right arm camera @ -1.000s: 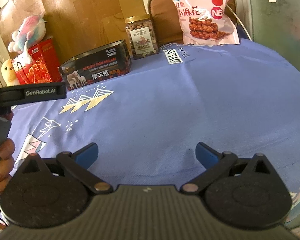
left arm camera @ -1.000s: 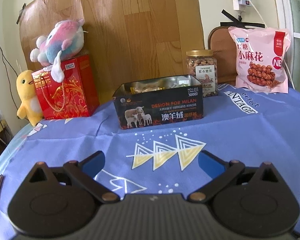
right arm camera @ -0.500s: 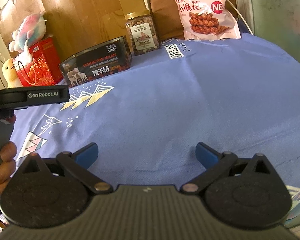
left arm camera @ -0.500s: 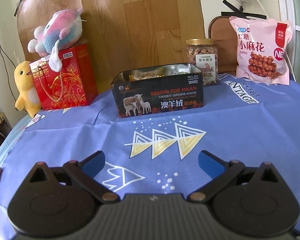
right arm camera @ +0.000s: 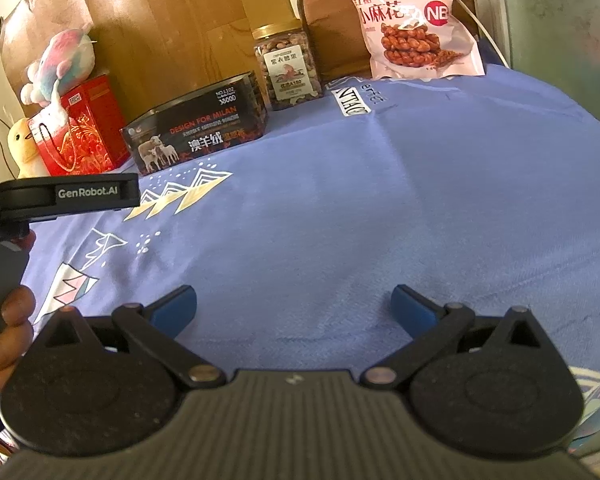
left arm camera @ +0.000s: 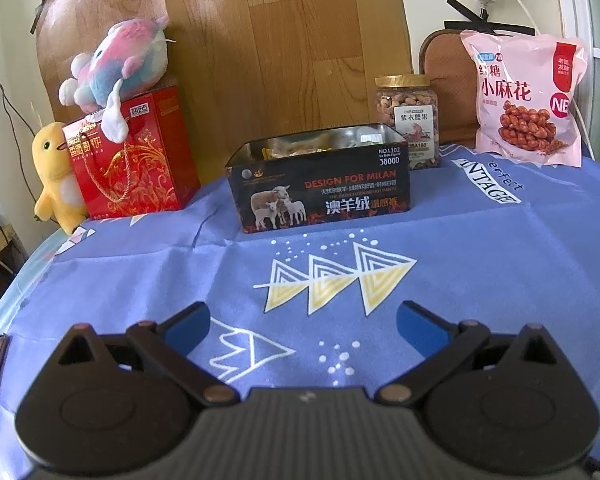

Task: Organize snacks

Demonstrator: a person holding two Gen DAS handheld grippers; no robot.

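Both grippers are spread wide and hold nothing: the left gripper (left arm camera: 303,326) and right gripper (right arm camera: 294,306) hover over the blue-clothed surface (right arm camera: 380,208). At its far side stands an open black tin (left arm camera: 320,196) reading "DESIGN FOR MILAN" (snack packets inside). Just behind it is a gold-lidded nut jar (left arm camera: 407,116); farther right leans a pink bag (left arm camera: 528,96) printed "小麻花". The left handle (right arm camera: 60,198) reads "GenRobot.AI".
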